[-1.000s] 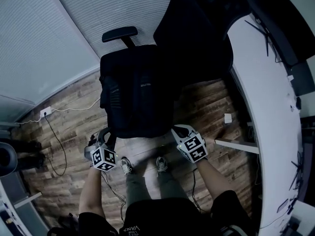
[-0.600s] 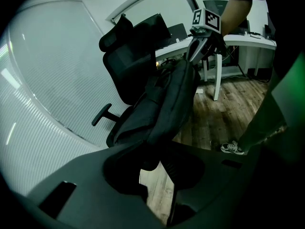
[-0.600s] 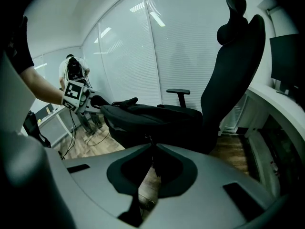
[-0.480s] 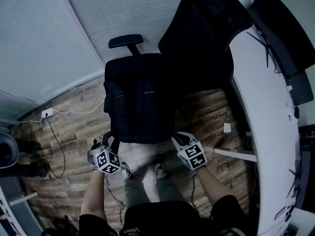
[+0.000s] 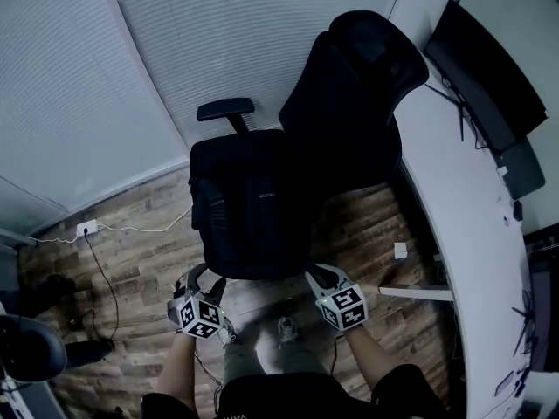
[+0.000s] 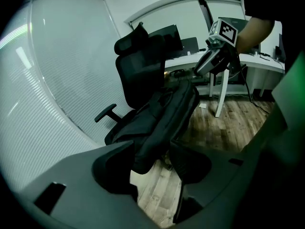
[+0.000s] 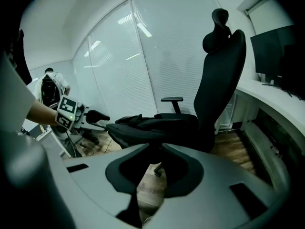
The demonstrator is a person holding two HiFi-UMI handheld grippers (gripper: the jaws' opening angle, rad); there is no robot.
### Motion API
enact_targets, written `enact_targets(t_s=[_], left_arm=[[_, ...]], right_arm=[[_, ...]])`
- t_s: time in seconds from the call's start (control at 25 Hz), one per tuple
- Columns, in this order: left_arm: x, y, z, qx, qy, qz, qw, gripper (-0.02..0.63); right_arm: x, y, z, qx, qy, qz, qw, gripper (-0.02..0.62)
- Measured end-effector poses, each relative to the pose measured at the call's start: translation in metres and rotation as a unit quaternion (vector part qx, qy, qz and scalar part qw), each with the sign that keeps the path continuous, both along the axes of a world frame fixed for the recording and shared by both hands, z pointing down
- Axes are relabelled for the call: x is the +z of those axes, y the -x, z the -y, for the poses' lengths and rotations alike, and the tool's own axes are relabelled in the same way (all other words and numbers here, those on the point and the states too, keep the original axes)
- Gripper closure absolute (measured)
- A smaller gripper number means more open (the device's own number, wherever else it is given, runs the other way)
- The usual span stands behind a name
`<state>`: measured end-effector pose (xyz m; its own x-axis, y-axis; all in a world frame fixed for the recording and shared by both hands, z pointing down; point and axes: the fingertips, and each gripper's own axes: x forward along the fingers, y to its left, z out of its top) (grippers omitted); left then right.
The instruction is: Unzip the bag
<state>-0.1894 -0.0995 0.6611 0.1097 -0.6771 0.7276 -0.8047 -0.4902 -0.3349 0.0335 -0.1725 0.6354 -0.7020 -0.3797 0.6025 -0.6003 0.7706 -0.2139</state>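
A black bag [image 5: 253, 203] lies flat on the seat of a black office chair [image 5: 349, 94]. My left gripper [image 5: 201, 279] is at the bag's front left corner. Its jaws are opening, and the bag's corner [image 6: 167, 113] shows just beyond them with no pad pressing on it [image 6: 159, 168]. At the front right corner my right gripper [image 5: 313, 274] is shut, and I see nothing between its jaws [image 7: 159, 163]. The bag [image 7: 152, 125] stretches across the seat ahead of it. Each gripper shows in the other's view: the right one [image 6: 212, 63] and the left one [image 7: 83, 118].
A curved white desk [image 5: 463, 234] with a dark monitor [image 5: 485, 68] runs along the right. The chair's armrest [image 5: 225, 109] juts out behind the bag. A cable runs over the wooden floor from a wall outlet [image 5: 86, 228]. The person's feet [image 5: 284, 326] stand between the grippers.
The left gripper's jaws have spread apart and it has drawn slightly back from the bag's corner. The right gripper has stayed shut at its corner. The head view has tilted upward.
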Motion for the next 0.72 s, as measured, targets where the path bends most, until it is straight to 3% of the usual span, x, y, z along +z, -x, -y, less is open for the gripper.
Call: enact_targets(t_s=[0.56,0.72], left_arm=[[-0.071,-0.008,-0.009,-0.003,-0.068,-0.074,0.9949,0.38],[-0.101,-0.009,-0.019,-0.006,-0.089,-0.099,0.9911,0.38]], right_arm=[[-0.068,0.002,-0.024,0.1,-0.019,0.047,0.994,0.543],[-0.094,0.002,-0.036,0.13,-0.051,0.049,0.989,0.545]])
